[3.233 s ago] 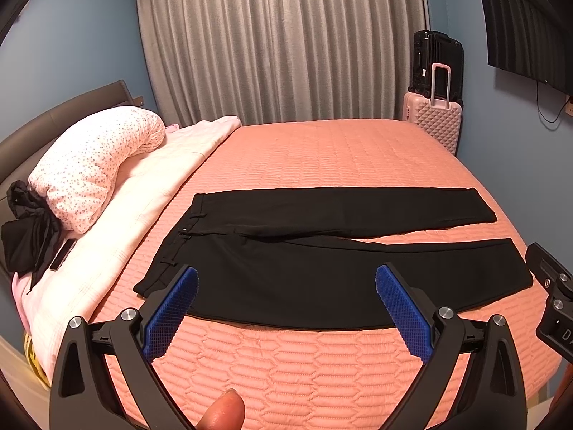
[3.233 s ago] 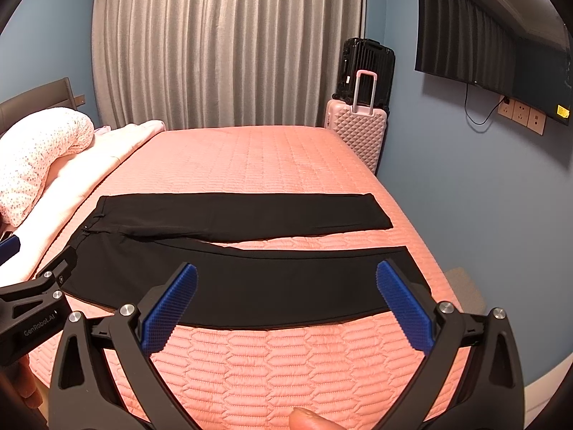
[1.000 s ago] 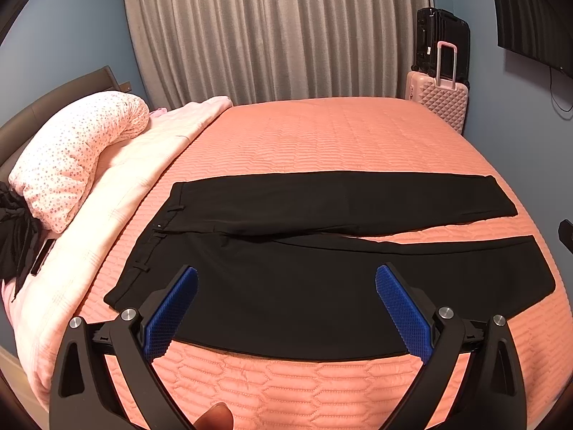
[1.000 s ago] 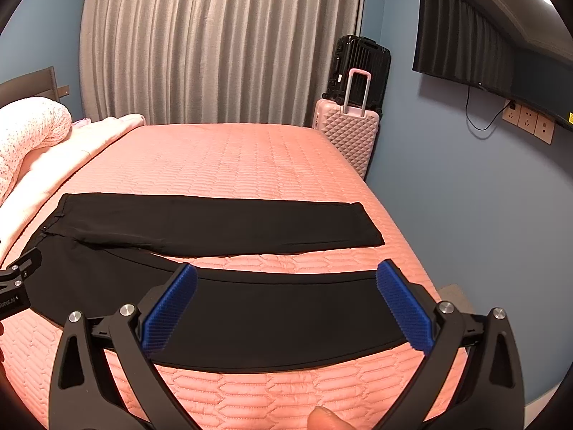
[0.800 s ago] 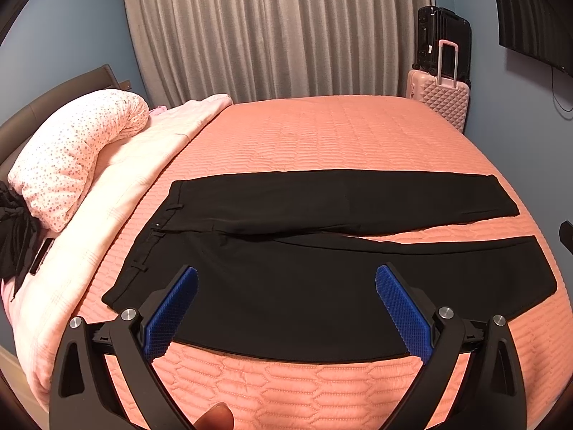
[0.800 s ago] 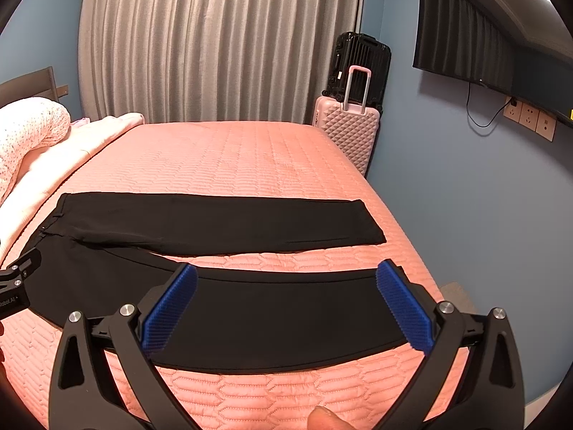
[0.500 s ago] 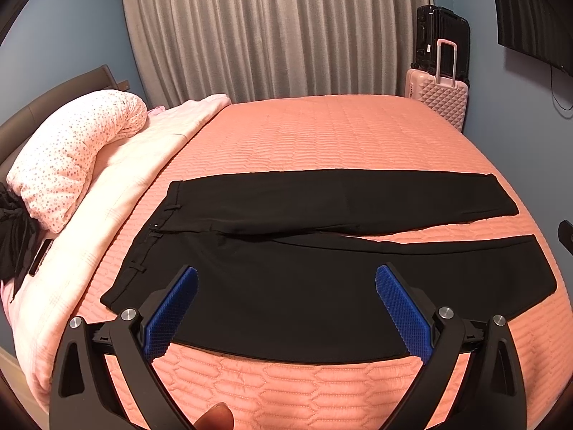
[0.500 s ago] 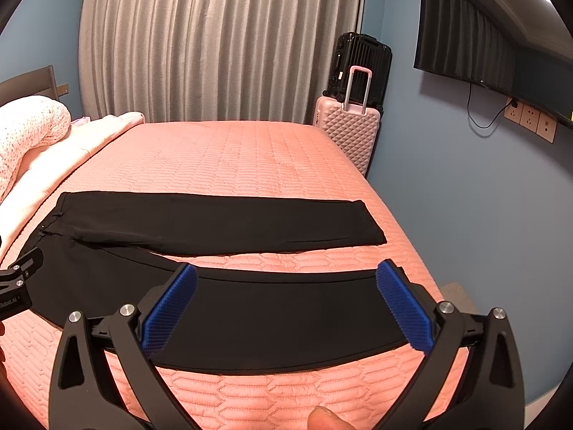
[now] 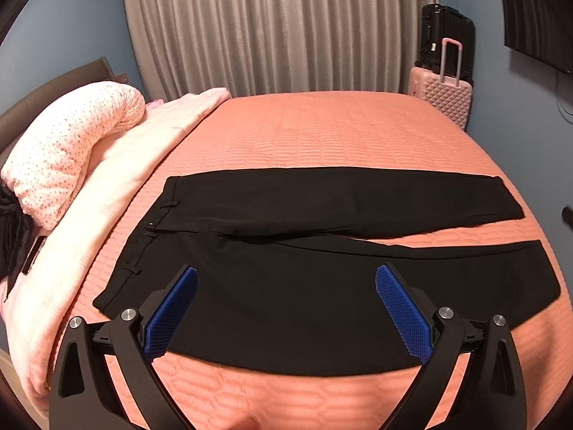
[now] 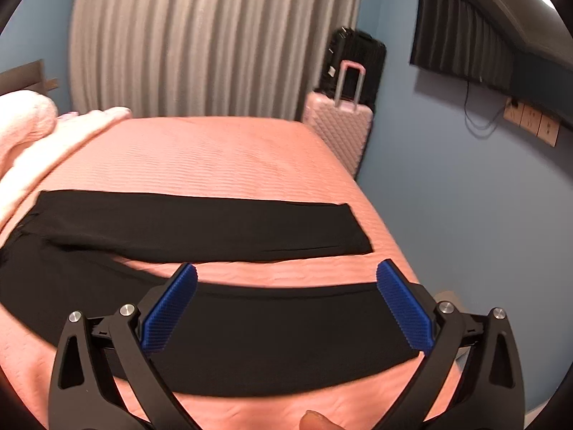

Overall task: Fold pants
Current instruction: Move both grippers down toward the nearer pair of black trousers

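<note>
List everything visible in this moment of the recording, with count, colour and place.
pants: one, black, spread flat on the bed, waist toward the pillow side, legs apart
bedspread: one, salmon quilted, covering the bed
blanket: one, pale pink, along the bed's left side
pillow: one, pink speckled, by the headboard
dark clothing: black, left edge below the pillow; count unclear
curtain: grey, back wall
suitcases: pink one in front of a black one, far right corner
TV: one, black, right wall
wall sockets: beige row, under the TV
left claw: open, over the near leg
right claw: open, near the near leg's cuff
fingertip: bottom edge
</note>
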Demonstrator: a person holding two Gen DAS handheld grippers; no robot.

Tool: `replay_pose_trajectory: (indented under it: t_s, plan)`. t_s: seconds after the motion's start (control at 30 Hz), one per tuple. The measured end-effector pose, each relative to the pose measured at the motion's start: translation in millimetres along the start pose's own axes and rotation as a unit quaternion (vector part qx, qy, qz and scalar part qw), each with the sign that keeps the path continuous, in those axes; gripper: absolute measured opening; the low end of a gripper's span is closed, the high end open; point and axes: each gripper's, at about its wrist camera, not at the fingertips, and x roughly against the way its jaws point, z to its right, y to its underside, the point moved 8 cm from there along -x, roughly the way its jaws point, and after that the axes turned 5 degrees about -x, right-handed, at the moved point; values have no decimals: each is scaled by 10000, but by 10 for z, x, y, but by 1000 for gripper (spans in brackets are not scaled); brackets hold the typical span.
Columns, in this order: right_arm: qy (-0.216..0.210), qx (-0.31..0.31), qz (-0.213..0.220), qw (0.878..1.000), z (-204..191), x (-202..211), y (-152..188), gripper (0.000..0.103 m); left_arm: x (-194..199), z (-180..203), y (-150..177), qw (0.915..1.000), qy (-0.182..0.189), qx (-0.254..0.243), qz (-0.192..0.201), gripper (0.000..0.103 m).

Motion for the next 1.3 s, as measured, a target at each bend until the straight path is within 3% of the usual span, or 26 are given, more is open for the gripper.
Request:
replay_pose_trajectory:
  t_s: [0.1, 0.2, 0.33, 0.43, 0.53, 0.63, 0.77, 0.87, 0.93, 1.17, 1.3]
  plan:
    - [107, -468, -190, 9987, 576, -757, -287, 98, -211, -74, -42, 9999, -133, 72, 30, 98]
    - [0, -629, -507, 9967, 836, -1374, -424, 98, -383, -70, -70, 9996, -213, 148, 105, 98]
    - [-86, -371, -916, 9951, 975, -2314, -473, 98, -653, 122, -92, 9997, -190, 80, 140, 98]
    - [-140, -542, -1126, 9921, 1064, -2872, -465, 98, -821, 311, -103, 9996, -226, -135, 107, 98]
    - [-376, -664, -1195, 9899, 1076, -3268, -496, 98, -948, 491, -158, 9994, -141, -235, 228, 97]
    - [-299, -448, -1419, 9884, 1080, -3600, -472, 98, -1077, 630, -222, 9991, -128, -309, 274, 98]
    - [-247, -132, -1717, 9847, 1104, -3950, -396, 98, -1237, 744, -318, 9993, -87, -203, 308, 98]
    - [-457, -115, -1913, 9804, 1109, -4131, -305, 98, -1328, 817, -363, 9994, -8, -150, 312, 98]
    - [-947, -286, -2050, 9737, 1048, -4167, -233, 98, -1370, 871, -358, 9994, 54, -141, 305, 98]
    - [-1525, -215, -1833, 9709, 1027, -4168, -163, 98, -1495, 1059, -292, 9992, 175, -207, 278, 98]
    - [-1583, -289, -1796, 9705, 1043, -4176, -164, 98, -1562, 1129, -204, 9992, 154, -293, 238, 98]
